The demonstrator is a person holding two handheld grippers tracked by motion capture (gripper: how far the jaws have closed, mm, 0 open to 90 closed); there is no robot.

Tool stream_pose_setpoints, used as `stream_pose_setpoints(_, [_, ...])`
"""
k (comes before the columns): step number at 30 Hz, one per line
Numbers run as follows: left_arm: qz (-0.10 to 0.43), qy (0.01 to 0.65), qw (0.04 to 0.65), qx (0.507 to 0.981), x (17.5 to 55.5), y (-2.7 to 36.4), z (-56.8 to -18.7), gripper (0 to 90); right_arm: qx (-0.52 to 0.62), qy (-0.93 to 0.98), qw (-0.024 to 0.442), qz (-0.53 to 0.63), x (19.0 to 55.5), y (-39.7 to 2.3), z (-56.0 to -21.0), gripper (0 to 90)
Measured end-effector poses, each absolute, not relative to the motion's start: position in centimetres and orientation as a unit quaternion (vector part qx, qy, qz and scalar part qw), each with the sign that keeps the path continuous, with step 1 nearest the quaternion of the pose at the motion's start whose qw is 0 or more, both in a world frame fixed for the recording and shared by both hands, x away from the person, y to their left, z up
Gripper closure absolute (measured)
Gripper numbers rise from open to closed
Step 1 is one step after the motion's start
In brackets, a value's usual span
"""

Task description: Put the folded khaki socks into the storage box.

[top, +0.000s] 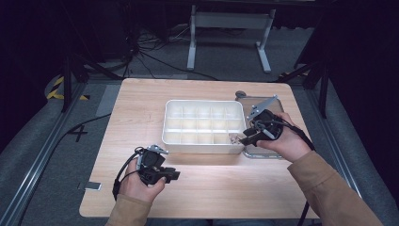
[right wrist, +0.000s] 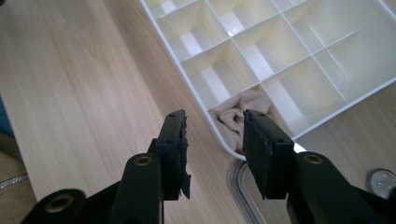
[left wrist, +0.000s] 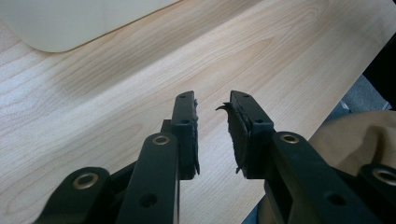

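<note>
A white box (top: 202, 123) split into several small compartments stands mid-table. A crumpled beige piece (right wrist: 238, 119) lies in its near right corner compartment (top: 232, 138). My right gripper (top: 244, 139) hovers just over that corner, tilted toward the box; in the right gripper view its jaws (right wrist: 215, 119) stand open with nothing between the pads, and the beige piece lies below them. My left gripper (top: 171, 175) rests low near the table's front, in front of the box. Its jaws (left wrist: 212, 100) are open over bare wood, with the box's rounded corner (left wrist: 70, 23) farther off.
A shallow clear tray (top: 277, 100) lies right of the box, partly under my right hand; its rim (right wrist: 236, 182) runs beside the box corner. A small round metal piece (right wrist: 383, 179) sits near it. A small grey tag (top: 89, 186) hangs at the table's front left edge.
</note>
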State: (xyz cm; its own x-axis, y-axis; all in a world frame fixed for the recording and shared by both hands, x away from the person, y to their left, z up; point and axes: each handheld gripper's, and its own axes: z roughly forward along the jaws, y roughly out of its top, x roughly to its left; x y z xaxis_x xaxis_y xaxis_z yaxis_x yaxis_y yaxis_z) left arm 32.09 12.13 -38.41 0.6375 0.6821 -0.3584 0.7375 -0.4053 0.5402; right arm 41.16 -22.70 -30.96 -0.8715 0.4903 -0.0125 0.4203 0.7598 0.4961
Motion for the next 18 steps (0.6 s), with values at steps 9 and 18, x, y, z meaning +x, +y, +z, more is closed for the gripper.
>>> stream_pose_setpoints(9, [-0.043, 0.41, 0.341, 0.845, 32.2, 11.7, -38.4, 71.9, 0.221, 0.93, 0.054, 0.288, 38.2, -23.7, -31.7, 56.9])
stream_pose_setpoints(18, [-0.044, 0.403, 0.339, 0.849, 32.3, 11.3, -38.4, 71.8, 0.223, 0.919, 0.05, 0.321, 35.7, -24.5, -33.1, 55.5])
